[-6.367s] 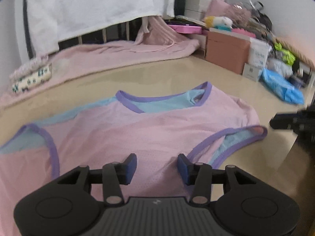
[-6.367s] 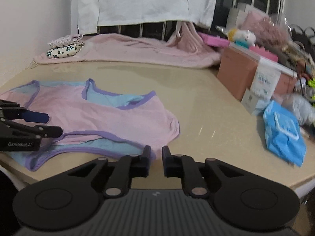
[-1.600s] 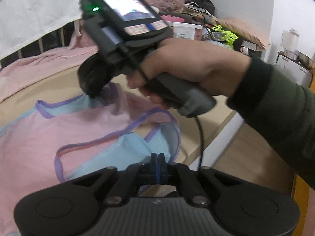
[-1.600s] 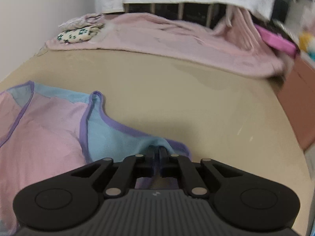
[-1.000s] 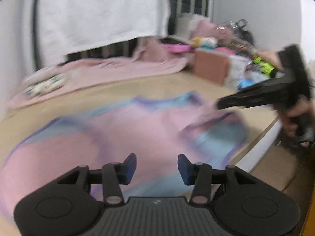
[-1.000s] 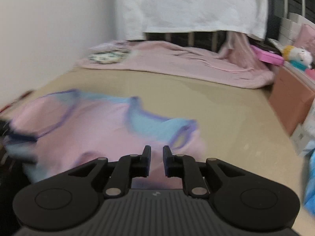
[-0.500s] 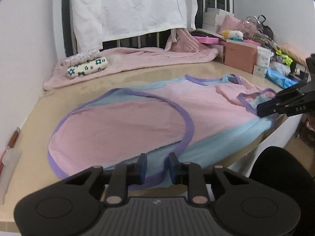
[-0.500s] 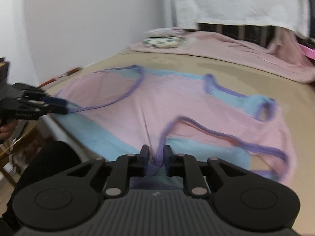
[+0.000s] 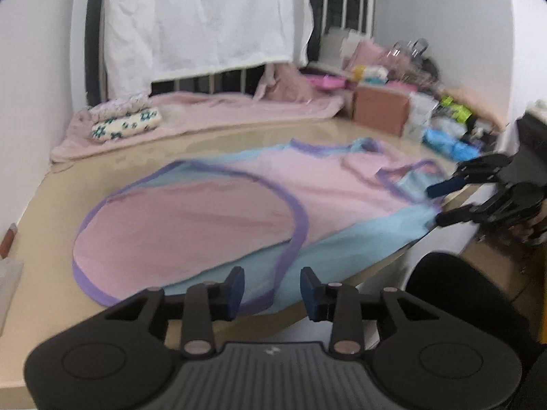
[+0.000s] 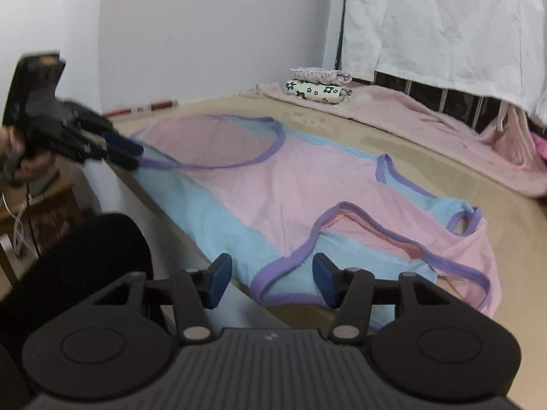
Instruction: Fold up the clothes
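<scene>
A pink and light-blue sleeveless garment (image 9: 212, 212) with purple trim lies spread out along the beige table (image 9: 51, 273). My left gripper (image 9: 272, 288) hovers at the garment's near hem, its jaws opening; the purple edge lies between the pads, which do not press on it. In the right wrist view the garment (image 10: 273, 184) stretches away from my right gripper (image 10: 271, 276). Its jaws are opening too, and the purple armhole edge lies loose between the wide-apart pads. Each gripper shows in the other's view: the right gripper (image 9: 441, 205) at the garment's far corner, the left gripper (image 10: 124, 153) at the hem.
A pink blanket (image 9: 212, 109) with folded floral cloths (image 9: 124, 124) lies along the table's back. A brown box (image 9: 379, 111), a blue packet (image 9: 451, 143) and clutter fill the back right. A white sheet (image 9: 205, 17) hangs behind. The person's dark knee (image 9: 454, 290) is below the front edge.
Both grippers, nearly shut on the garment's edges half a second ago, now have their jaws wide apart, and the fabric lies loose between them on the table.
</scene>
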{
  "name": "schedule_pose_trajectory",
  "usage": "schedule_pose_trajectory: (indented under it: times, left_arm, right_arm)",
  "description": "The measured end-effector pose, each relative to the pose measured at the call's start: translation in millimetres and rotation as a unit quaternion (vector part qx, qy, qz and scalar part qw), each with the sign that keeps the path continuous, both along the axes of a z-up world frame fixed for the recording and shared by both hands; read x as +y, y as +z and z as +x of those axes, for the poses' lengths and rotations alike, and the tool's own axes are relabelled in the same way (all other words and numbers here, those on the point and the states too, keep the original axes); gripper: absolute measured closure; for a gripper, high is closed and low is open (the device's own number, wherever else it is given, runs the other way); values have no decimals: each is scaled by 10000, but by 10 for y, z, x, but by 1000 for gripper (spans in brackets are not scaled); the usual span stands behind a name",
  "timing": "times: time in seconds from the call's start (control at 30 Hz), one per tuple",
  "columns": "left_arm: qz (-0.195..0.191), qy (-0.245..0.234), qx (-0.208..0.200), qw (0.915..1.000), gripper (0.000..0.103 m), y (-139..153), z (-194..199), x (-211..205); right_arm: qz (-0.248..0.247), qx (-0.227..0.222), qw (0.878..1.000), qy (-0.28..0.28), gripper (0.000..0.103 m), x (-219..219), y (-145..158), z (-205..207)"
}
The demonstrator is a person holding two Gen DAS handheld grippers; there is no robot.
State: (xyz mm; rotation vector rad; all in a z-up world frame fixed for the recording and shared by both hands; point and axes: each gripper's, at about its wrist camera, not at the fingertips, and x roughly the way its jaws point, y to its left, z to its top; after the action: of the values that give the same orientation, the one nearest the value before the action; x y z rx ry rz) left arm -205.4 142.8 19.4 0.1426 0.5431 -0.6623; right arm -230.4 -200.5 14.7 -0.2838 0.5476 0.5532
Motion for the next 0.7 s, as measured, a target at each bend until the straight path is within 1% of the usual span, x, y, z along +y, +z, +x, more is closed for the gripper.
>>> schedule_pose_trajectory:
  times: [0.07,0.13,0.2,0.3,0.33,0.43,0.47,0.5,0.53,0.57,0.63,0.7]
  left_arm:
    - [7,-116,-130,9998,67,17,-45,1]
    - [179,-137,-206,9995,67,-2,-57,-39]
    - [430,-226,-344,9982,67,-30,-90,-98]
    - [816,-646,-786,9915,67,-36,-181,-219]
    - [916,-738,-918,9888,67,-40,-195,-262]
    - [1242,-999,-1191,9800,68,-79,-234,-375]
    - [1365,-1089,-1255,9766,71,-101,-247,-402]
    - [1488,-1172,-1299,9733,75,-126,-256,-426]
    - [1608,-1233,-1275,9709,76,-161,-248,-438]
    - [1707,-1280,-1261,9688,77,-192,-241,-444]
    - [1756,-1281,-1293,9675,79,-230,-237,-416]
    - [1764,-1262,-1314,9673,80,-245,-221,-379]
  right_arm:
    - [-90,-231,9997,71,50,13,5,-94]
    - [-376,-598,9974,169,51,73,-7,-179]
    - [-583,-852,9937,440,53,139,-13,-261]
    - [-873,-875,9891,804,62,255,-51,-266]
    - [-998,-867,9874,873,66,285,-80,-247]
    - [-1270,-791,9838,991,72,333,-171,-149]
    - [-1298,-760,9834,1020,73,335,-187,-121]
    - [-1306,-722,9834,1027,80,335,-192,-101]
    - [-1308,-672,9838,1024,84,338,-187,-78]
    - [-1298,-618,9843,1024,85,338,-178,-54]
    - [-1246,-506,9856,1021,85,315,-150,-16]
    - [-1250,-499,9852,1060,85,301,-148,1]
